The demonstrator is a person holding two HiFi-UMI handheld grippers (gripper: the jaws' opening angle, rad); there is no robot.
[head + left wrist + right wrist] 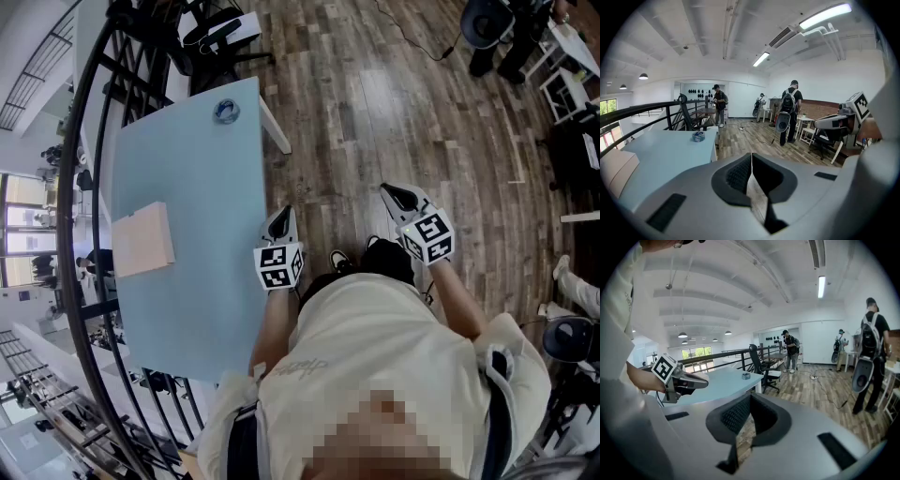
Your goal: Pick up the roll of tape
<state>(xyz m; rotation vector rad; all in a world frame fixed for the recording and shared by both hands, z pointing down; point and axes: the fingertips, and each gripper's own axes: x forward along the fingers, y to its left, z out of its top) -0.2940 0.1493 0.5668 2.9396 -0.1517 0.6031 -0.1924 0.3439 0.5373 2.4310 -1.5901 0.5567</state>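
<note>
L gripper (pixel 751 159): jaws closed tight, nothing in them; just beside table's (pixel 187 309) right edge.
R gripper (pixel 750 399): jaws closed, empty; over wood floor (pixel 375 103), right of L.
Box (pixel 142 239): tan, on table, left side.
Tape roll (pixel 226 111): table's far end, well ahead of both grippers.

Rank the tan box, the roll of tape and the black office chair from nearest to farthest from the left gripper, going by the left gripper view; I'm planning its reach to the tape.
From the left gripper:
1. Tan box, on the near left part of the table.
2. Roll of tape, at the table's far end.
3. Black office chair, beyond the table's far end.
</note>
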